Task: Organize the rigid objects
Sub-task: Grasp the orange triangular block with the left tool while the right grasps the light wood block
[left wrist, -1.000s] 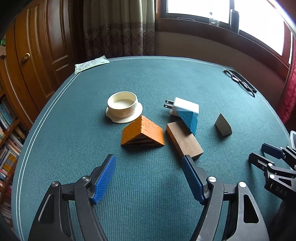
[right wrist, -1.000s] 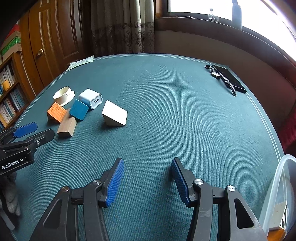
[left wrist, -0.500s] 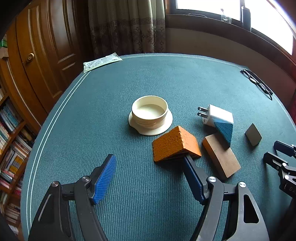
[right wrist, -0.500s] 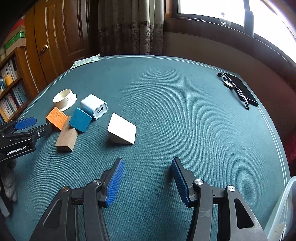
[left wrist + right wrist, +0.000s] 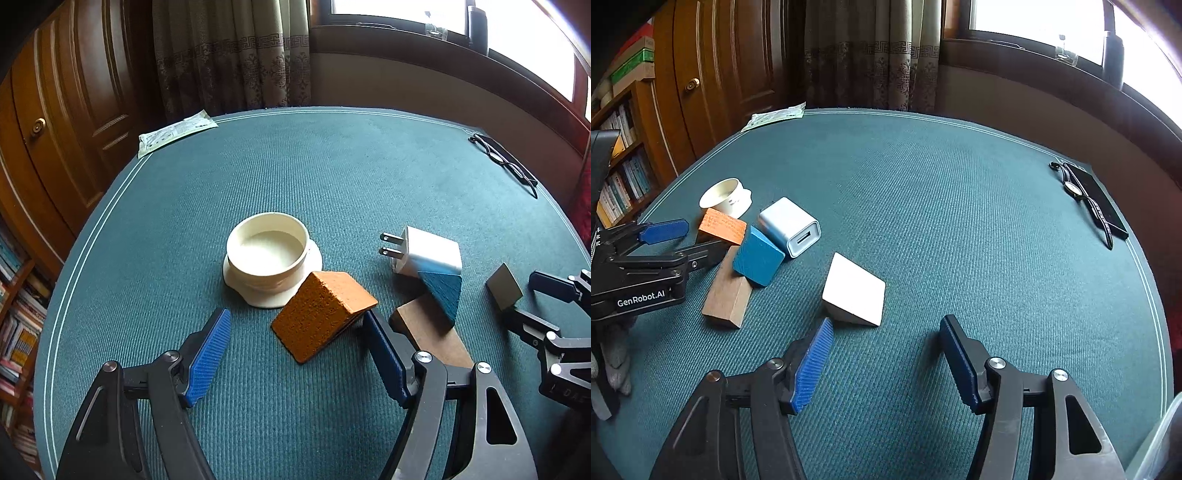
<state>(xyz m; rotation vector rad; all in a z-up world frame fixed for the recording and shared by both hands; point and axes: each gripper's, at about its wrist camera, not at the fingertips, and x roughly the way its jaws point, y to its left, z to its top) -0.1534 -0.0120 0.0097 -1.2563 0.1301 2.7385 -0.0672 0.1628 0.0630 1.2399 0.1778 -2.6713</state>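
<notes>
An orange wedge block [image 5: 321,314] lies on the green table, leaning against a cream round dish [image 5: 269,258]. My left gripper [image 5: 295,354] is open, with the orange block between its fingertips, its right pad close to the block. A white charger plug [image 5: 424,254], a blue wedge [image 5: 443,295] and a brown wooden block [image 5: 432,336] lie to the right. A white wedge [image 5: 855,291] sits just ahead of my open, empty right gripper [image 5: 886,358]. The left gripper also shows in the right wrist view [image 5: 679,240].
A paper packet [image 5: 173,131] lies at the far left table edge. Glasses [image 5: 506,162], a watch [image 5: 1075,188] and a dark phone [image 5: 1104,206] lie at the far right edge. A clear plastic bin rim [image 5: 1160,443] stands at the near right. Bookshelves and a wooden door stand left.
My left gripper has moved forward and left up to the orange block, which now leans on the dish. My right gripper has moved forward toward the white wedge. Both stayed open.
</notes>
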